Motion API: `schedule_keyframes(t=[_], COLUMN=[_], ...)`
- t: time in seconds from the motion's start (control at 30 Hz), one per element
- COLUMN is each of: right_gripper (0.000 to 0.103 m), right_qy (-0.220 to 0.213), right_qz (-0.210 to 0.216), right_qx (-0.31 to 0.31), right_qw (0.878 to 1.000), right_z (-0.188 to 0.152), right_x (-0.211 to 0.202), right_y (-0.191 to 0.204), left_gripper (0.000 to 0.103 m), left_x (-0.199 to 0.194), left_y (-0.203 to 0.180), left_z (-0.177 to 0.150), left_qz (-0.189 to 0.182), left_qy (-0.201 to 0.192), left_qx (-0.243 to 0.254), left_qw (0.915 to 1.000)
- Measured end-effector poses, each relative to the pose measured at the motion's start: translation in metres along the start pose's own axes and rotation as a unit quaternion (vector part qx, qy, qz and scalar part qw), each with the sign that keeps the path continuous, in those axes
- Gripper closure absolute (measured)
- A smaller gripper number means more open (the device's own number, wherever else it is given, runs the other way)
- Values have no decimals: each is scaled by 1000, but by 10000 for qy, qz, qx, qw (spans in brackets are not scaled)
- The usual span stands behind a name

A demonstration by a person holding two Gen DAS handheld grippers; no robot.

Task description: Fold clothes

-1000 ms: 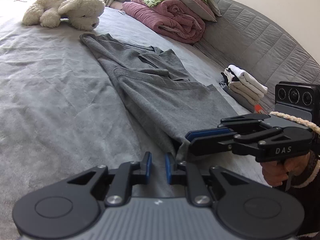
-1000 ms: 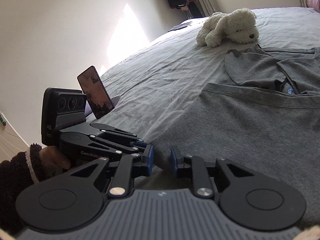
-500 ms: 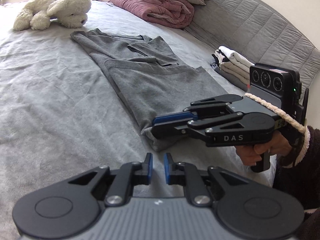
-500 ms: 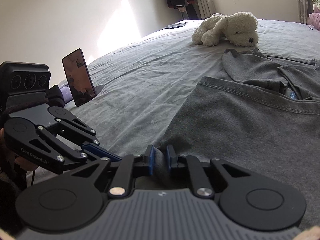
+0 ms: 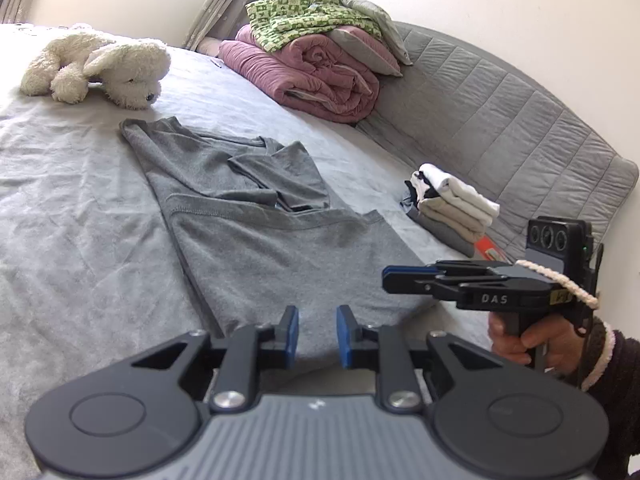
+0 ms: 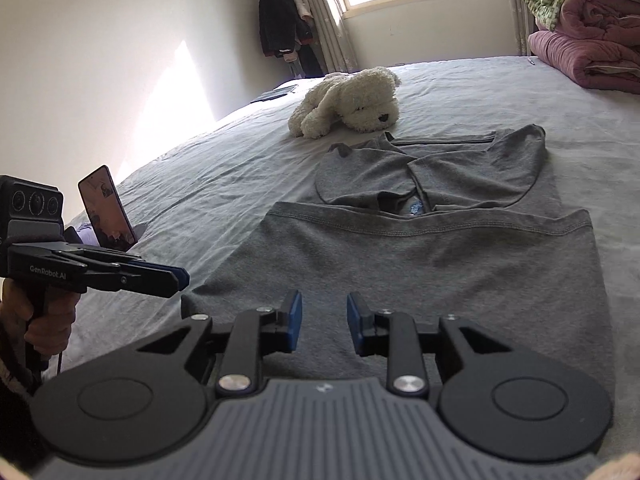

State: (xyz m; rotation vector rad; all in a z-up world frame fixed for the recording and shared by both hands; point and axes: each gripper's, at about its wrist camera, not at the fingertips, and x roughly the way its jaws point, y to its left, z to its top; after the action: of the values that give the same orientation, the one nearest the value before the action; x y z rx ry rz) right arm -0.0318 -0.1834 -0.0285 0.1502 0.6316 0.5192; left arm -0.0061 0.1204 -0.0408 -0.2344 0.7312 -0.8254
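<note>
A grey T-shirt (image 5: 256,240) lies flat on the grey bed, sleeves folded in and its lower part folded up over the body; it also shows in the right wrist view (image 6: 440,256). My left gripper (image 5: 317,336) is open and empty, just above the shirt's near fold. My right gripper (image 6: 323,322) is open and empty over the same near edge. Each gripper shows in the other's view, the right one (image 5: 390,278) to the right and the left one (image 6: 180,280) to the left.
A white plush dog (image 5: 100,68) lies beyond the shirt. Rolled pink bedding with green cloth (image 5: 312,64) sits by the padded headboard (image 5: 520,128). A stack of folded clothes (image 5: 452,204) lies at the right. A phone (image 6: 106,208) stands propped at the left.
Both grippers were shut at the shirt's near edge and have opened, letting the cloth go. The shirt's lower part now lies folded flat. Both grippers have drawn back slightly.
</note>
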Motion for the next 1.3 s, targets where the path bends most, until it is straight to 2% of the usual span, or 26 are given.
schedule_keyframes(t=[0.17, 0.33, 0.4, 0.47, 0.5, 0.53, 0.6, 0.63, 0.7, 0.73, 0.8, 0.87, 0.97, 1.03, 1.3], right_gripper=[73, 74, 83, 84, 79, 80, 77, 71, 71, 67, 60, 58, 58, 58, 58], right_qy=[-39, 87, 127, 124, 114, 104, 84, 73, 55, 84, 145, 363, 682, 670, 302], right_qz=[-536, -912, -974, -995, -958, -920, -844, -806, -728, -653, -499, -232, 170, 394, 640], right_qx=[-32, 237, 350, 494, 591, 688, 881, 977, 1172, 1331, 1652, 2230, 3074, 3519, 4029], right_qw=[9985, 9955, 9945, 9937, 9936, 9933, 9925, 9919, 9904, 9889, 9849, 9739, 9490, 9328, 9125], right_z=[-12, -29, -36, -42, -41, -41, -41, -40, -40, -38, -35, -41, -49, -59, -63], right_x=[-30, -52, -56, -62, -65, -68, -75, -79, -86, -88, -94, -94, -93, -89, -82], right_y=[-34, -75, -88, -100, -101, -103, -106, -108, -111, -111, -113, -121, -133, -140, -153], left_gripper=[84, 87, 92, 93, 93, 93, 90, 85, 71, 63, 59, 54, 49, 47, 47], left_x=[13, 2, -3, -7, -9, -10, -16, -20, -27, -30, -36, -36, -31, -24, -6], left_y=[6, 14, 17, 19, 19, 20, 25, 27, 29, 30, 33, 42, 53, 54, 59], left_z=[-12, -21, -24, -26, -26, -26, -24, -23, -22, -22, -21, -26, -35, -40, -44], left_qz=[362, 402, 453, 516, 565, 651, 565, 463, 349, 291, 174, -91, -529, -553, -551], left_qy=[374, 380, 409, 456, 492, 570, 636, 622, 520, 496, 447, 563, 720, 754, 315], left_qx=[58, 7, -31, -68, -88, -154, -547, -759, -1053, -1195, -1480, -1959, -2581, -2752, -3306], left_qw=[9986, 9985, 9981, 9976, 9972, 9961, 9949, 9941, 9925, 9912, 9878, 9790, 9620, 9568, 9417])
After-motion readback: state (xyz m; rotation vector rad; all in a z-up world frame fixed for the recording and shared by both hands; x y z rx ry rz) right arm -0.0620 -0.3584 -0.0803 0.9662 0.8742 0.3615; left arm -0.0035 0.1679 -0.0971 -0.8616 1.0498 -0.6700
